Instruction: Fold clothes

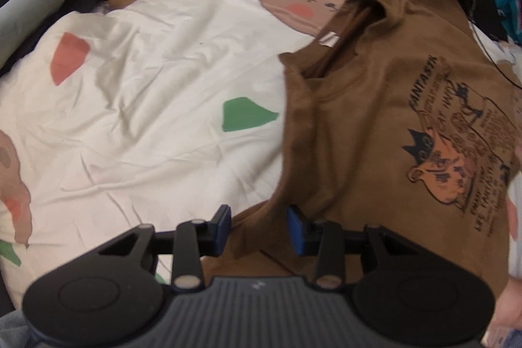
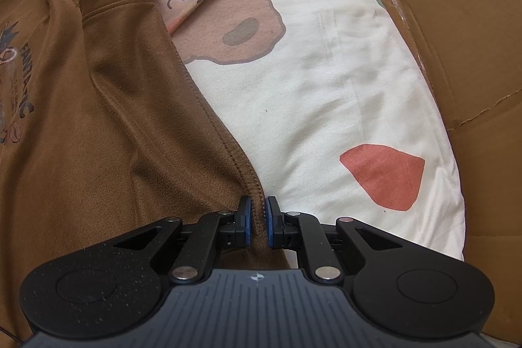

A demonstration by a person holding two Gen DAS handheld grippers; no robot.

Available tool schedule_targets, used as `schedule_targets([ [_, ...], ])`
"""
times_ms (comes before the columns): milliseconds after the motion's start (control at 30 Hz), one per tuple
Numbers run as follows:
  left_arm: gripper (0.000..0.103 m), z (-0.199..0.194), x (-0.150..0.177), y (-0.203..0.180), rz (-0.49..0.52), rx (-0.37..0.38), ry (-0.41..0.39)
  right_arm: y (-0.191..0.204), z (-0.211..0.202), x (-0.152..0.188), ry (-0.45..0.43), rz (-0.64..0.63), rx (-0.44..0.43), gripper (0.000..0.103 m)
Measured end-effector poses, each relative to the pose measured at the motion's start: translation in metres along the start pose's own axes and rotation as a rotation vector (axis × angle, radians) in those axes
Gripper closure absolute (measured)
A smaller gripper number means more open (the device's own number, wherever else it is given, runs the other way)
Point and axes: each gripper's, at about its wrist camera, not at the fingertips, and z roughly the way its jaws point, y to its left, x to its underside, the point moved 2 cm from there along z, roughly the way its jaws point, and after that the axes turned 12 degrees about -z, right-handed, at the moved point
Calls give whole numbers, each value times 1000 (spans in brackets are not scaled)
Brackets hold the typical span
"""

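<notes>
Across a cartoon bedsheet (image 1: 146, 106), brown shirt (image 1: 375, 126) lies print-up: right gripper (image 2: 257, 222) pinches its 6 o'clock hem, left gripper (image 1: 257, 229) gapes, probably needing a grip before folding

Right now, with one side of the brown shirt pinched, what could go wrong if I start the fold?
1. The right gripper pinches only the stitched hem edge of the brown printed T-shirt; a hard pull might slip it free.
2. The left gripper is open, its fingers astride the cloth, so that side may lag and skew the fold.
3. The shirt is bunched near the collar; creases could get folded in.
</notes>
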Motion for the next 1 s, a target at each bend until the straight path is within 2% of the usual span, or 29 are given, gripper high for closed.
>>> schedule_targets([
  [100,71,-1,1,-3,28,19,34,-1,1,-1,2,-1,0,94],
  [333,79,4,2,-3,86,58,118,-2,2,-2,5,-3,-2,94],
  [467,79,4,0,-3,130,54,138,-2,5,-5,10,-10,-5,93],
  [733,80,-4,-9,3,140,58,176,-3,5,-4,13,-16,-7,93],
  [1000,81,-6,-19,12,151,10,168,-4,5,-2,15,-18,-10,93],
])
